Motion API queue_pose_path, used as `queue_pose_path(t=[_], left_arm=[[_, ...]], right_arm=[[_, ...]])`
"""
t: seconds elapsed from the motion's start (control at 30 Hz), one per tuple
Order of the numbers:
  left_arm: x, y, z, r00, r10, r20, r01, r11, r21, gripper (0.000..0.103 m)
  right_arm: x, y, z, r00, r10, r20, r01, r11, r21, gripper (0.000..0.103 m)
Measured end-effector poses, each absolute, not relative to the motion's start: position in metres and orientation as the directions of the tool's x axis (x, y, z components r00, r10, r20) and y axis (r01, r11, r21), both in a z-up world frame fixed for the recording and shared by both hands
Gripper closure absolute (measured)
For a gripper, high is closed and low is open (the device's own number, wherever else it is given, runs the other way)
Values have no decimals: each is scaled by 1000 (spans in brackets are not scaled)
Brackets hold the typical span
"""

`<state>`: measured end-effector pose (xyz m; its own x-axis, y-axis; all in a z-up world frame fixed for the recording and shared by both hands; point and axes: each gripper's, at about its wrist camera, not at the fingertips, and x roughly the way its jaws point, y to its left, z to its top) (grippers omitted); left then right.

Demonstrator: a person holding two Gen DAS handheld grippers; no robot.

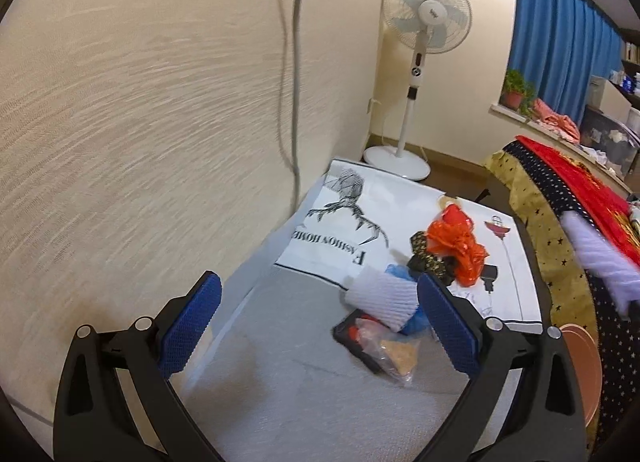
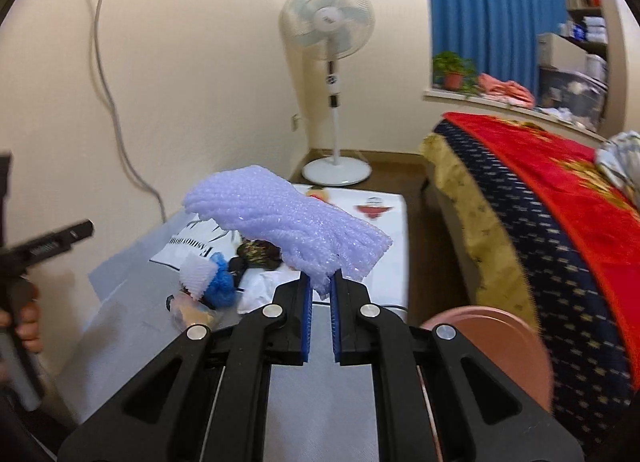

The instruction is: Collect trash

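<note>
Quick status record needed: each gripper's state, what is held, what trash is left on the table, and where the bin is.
left gripper: open, empty, over the table
right gripper: shut on foam net sleeve, lifted clear of the table
trash left: second foam net, blue wad, orange plastic bag, clear wrapper, dark patterned wrapper
pile location: far half of the table, partly on the printed sheet
bin: pink round container, right of the table, beside the bed
</note>
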<state>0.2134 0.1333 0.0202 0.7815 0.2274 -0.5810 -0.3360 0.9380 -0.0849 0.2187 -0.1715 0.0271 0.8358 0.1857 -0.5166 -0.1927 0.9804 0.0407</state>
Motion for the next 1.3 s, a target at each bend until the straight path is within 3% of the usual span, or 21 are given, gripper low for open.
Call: queue_pose_path(t=[0.17, 0.3, 0.47, 0.77, 0.83, 0.9, 0.93, 1.0, 1.07, 1.3], left_arm=[[224, 116, 7, 796, 199, -571, -300, 950, -88, 8], [248, 99, -11, 796, 206, -569, -297, 952, -71, 8], [287, 81, -49, 794, 161, -586, -246, 967, -68, 8], [328, 80, -106, 783, 126, -610, -223, 971, -86, 21], [331, 81, -111, 782, 117, -612, -216, 972, -91, 26], [333, 83, -116, 780, 90, -619, -199, 974, -110, 48], [334, 85, -118, 775, 70, -628, -189, 974, -124, 53], [334, 87, -121, 773, 46, -632, -175, 974, -143, 76], [333, 89, -118, 778, 32, -627, -163, 975, -152, 90], [319, 104, -78, 818, -23, -575, -146, 958, -246, 93]], right_arm=[[172, -215, 48, 853, 140, -503, -133, 990, 50, 95], [164, -239, 34, 847, 131, -515, -98, 991, 90, 95], [173, -254, 15, 826, 90, -556, -82, 996, 39, 95], [185, -270, -4, 781, 78, -620, -73, 997, 33, 95], [188, -269, -6, 775, 77, -627, -72, 997, 33, 95], [191, -267, -7, 771, 80, -631, -76, 997, 34, 95], [191, -266, -8, 770, 82, -632, -80, 996, 33, 95], [191, -262, -9, 769, 85, -633, -89, 996, 25, 95], [190, -258, -10, 768, 86, -635, -98, 995, 17, 95], [190, -257, -6, 770, 99, -630, -111, 994, 20, 95]])
